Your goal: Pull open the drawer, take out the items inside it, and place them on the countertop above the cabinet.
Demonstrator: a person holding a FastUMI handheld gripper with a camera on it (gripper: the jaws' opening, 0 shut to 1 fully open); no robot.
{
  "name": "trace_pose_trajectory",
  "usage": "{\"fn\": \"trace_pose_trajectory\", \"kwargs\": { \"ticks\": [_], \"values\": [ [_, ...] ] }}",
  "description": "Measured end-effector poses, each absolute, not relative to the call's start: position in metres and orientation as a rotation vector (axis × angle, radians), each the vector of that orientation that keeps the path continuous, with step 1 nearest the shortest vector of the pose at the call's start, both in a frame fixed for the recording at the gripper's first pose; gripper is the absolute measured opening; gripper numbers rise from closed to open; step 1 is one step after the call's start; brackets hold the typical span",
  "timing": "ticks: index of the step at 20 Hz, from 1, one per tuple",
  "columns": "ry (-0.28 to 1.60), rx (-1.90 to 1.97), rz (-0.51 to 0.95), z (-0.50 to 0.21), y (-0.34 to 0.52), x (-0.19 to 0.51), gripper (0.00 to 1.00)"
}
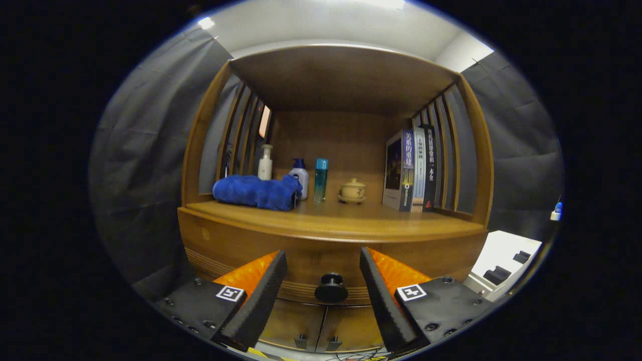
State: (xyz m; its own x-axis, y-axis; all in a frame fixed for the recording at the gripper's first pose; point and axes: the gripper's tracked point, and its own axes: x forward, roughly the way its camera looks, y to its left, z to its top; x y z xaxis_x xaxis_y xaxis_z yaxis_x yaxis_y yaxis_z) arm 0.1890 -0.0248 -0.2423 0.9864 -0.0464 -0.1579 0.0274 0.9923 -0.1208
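Gripper (323, 271) spread wide, fingers (266, 286) either side of the drawer knob (331, 288), not touching it. Knob dark, round, centred in the gap, on the drawer front (311, 250) just under the countertop (341, 220). Drawer shut; contents hidden, so nothing to note on the items yet.

On the countertop: blue towel (256, 191) at left, white pump bottle (265, 162) behind it, white bottle with blue cap (300, 181), teal bottle (321, 179), small lidded ceramic pot (353, 190), books (414, 168) upright at right. Bare wood along the front edge, ahead of the towel and bottles. Two lower cabinet doors (321, 326) with small handles below the drawer.

Step in hand, as judged: grasping the knob, pull not begun.

To do well:
- Ease forward until the pads pass the knob's head and sit around its neck, if it has one; neck not discernible from here.
- Close evenly, both pads pressing, knob kept centred.
- Pull straight back along the drawer's travel, no lift or twist; skewed pull likely to bind the drawer or slip the pads off the round head.
- Stop short of full extension.
- Reserve the bare front strip for placing items, away from the bottles.
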Motion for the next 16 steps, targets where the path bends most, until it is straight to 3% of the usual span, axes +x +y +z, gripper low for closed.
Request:
{"fn": "trace_pose_trajectory", "kwargs": {
  "ticks": [5, 8, 12, 16],
  "values": [
    [0.236, -0.037, -0.042, -0.277, -0.03, 0.203, 0.84],
    [0.257, 0.014, -0.067, -0.287, -0.041, 0.212, 0.61],
    [0.224, 0.039, -0.089, -0.284, -0.042, 0.211, 0.44],
    [0.221, 0.037, -0.092, -0.284, -0.041, 0.209, 0.38]
  ]
}}
